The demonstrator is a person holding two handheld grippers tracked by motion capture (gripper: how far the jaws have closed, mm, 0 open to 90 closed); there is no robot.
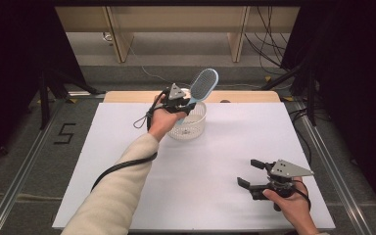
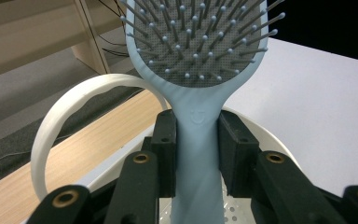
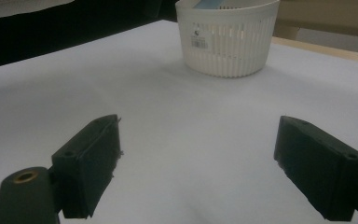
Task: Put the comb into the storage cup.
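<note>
A light blue hairbrush [image 1: 203,84] with a grey bristle pad is held up over a round white slotted basket [image 1: 191,128] at the far side of the white table. My left gripper [image 1: 182,104] is shut on the brush's handle [image 2: 196,154], both pads pressing its sides, bristle head [image 2: 196,37] pointing up and away. The handle's lower end hangs inside the basket rim [image 2: 56,121]. My right gripper [image 1: 248,174] rests open near the front right of the table, nothing between its jaws [image 3: 196,163]; the basket [image 3: 226,44] stands well ahead of it.
The white sheet [image 1: 225,147] covers most of the table, a wooden strip [image 1: 245,96] showing at its far edge. Beyond stand wooden furniture legs [image 1: 120,39] and loose cables [image 1: 269,44] on the floor. Metal rails [image 1: 323,156] run along both sides.
</note>
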